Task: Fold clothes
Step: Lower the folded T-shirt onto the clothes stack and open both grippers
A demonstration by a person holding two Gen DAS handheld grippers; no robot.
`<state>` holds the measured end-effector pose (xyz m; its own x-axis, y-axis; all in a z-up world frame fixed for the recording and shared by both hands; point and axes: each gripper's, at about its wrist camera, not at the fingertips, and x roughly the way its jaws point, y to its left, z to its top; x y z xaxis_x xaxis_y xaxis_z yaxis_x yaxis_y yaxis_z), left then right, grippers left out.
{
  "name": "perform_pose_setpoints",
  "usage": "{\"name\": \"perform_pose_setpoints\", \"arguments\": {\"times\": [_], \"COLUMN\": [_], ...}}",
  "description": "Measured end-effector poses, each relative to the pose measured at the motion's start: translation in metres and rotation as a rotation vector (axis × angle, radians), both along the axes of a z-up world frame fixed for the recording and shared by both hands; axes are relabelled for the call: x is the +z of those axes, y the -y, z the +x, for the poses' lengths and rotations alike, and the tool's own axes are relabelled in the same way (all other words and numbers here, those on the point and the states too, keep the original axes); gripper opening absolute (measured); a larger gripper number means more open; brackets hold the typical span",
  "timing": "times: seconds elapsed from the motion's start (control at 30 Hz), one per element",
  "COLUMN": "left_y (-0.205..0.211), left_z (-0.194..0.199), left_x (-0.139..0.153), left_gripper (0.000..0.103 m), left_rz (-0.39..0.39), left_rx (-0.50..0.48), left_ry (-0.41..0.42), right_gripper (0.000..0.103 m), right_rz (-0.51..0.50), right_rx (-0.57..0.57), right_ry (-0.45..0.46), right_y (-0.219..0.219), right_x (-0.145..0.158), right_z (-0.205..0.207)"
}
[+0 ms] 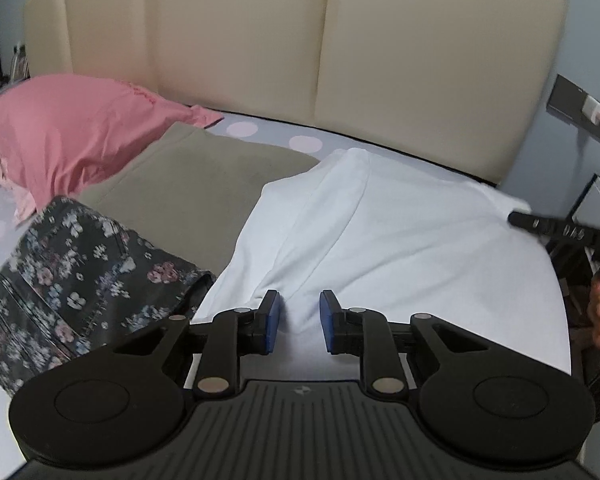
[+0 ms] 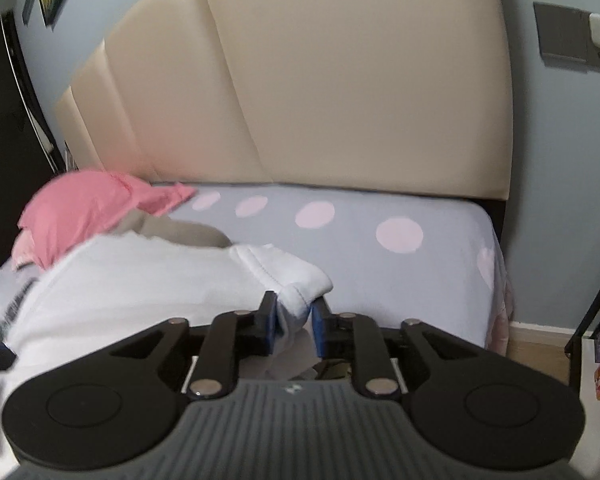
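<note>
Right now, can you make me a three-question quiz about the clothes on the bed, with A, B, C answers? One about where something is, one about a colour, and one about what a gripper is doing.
1. Where does the flowery dark garment lie?
A. left of the white garment
B. on top of the headboard
C. on the floor

2. What colour are the big dots on the bedsheet?
A. green
B. pale pink
C. black

3. What is the right gripper doing?
A. hanging open in the air
B. pinching an edge of the white garment
C. holding a pillow

Answers:
1. A: in the left wrist view it lies left of the white garment.
2. B: the right wrist view shows pale pink dots on the grey-blue sheet.
3. B: white cloth is bunched between its blue pads, while the left gripper is open.
</note>
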<state>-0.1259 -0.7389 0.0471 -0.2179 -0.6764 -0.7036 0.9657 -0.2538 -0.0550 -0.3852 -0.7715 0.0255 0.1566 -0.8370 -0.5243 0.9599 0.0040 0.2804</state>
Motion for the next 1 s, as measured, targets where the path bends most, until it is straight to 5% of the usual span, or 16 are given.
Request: {"name": "perform_pose_setpoints", "arguments": {"times": [0.2,0.3,0.43,0.53,0.63,1.0], "left_y": [-0.02,-0.028,-0.029,-0.021,-0.007,0.003], "left_z": [-0.014,-0.025,-0.057,-0.065,-0.062,-0.044], "left_x": [0.024,0.035,0.032,0.02,0.0,-0.022], "left_gripper": [0.021,0.022,0.022,0.021,0.021,0.019], "left_rz": [-0.072,-0.098,-0.095,-0.053,0.015,0.041], "left_rx": [-0.043,-0.082,-0.143,-0.146,-0.115,-0.08], "left_ry": [0.022,0.034,0.097,0.108,0.103,-0.019], "right_gripper": [0.035,0.035,0.035,0.035,0.035,0.035], "right_rz": [-0.167,-0.242,-0.115,-0.044,-0.005,0.069], "right_rx": [0.003,0.108,0.337,0.432,0.44,0.456], "right_ry": [-0.184,-0.19,-0.119,-0.242,-0.362,-0.359], "right_y": [-0.041,-0.068,-0.079,-0.083,-0.079,-0.059], "right_x": [0.031,0.053,0.061,0.049,0.033,0.006], "right_z": [0.023,0.037,0.062,0.088,0.099,0.085]}}
